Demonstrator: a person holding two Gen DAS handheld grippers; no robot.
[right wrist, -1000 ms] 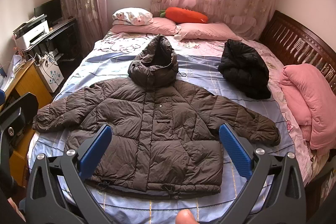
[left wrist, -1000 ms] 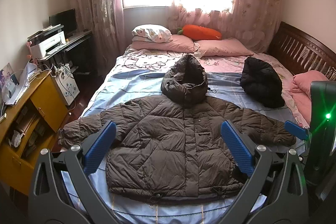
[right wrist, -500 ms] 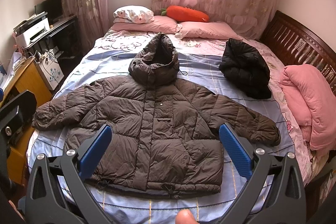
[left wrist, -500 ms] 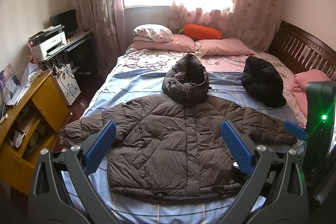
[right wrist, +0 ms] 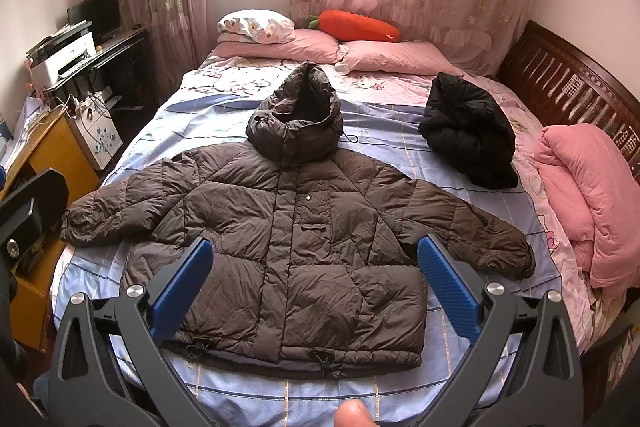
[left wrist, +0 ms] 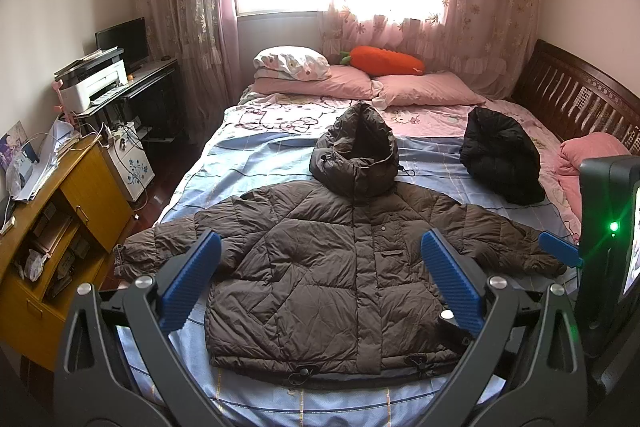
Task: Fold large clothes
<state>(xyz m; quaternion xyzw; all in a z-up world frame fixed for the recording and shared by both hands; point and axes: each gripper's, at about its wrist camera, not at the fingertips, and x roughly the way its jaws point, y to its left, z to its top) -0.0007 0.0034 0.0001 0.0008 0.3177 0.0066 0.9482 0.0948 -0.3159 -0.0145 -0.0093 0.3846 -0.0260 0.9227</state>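
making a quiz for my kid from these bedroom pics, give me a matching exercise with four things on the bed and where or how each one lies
Things:
1. brown puffer jacket
2. black jacket
3. carrot plush
4. pink blanket

Places or states:
A. bundled by the wooden rail at the right side
B. spread flat, sleeves out, hood up
C. on the pillows under the window
D. crumpled in a heap on the right half of the bed

Pairs: 1-B, 2-D, 3-C, 4-A

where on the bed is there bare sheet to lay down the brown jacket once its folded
Bare sheet lies left of the hood, above the brown jacket's left sleeve, and between the hood and the black jacket. The right edge is crowded by the pink blanket.
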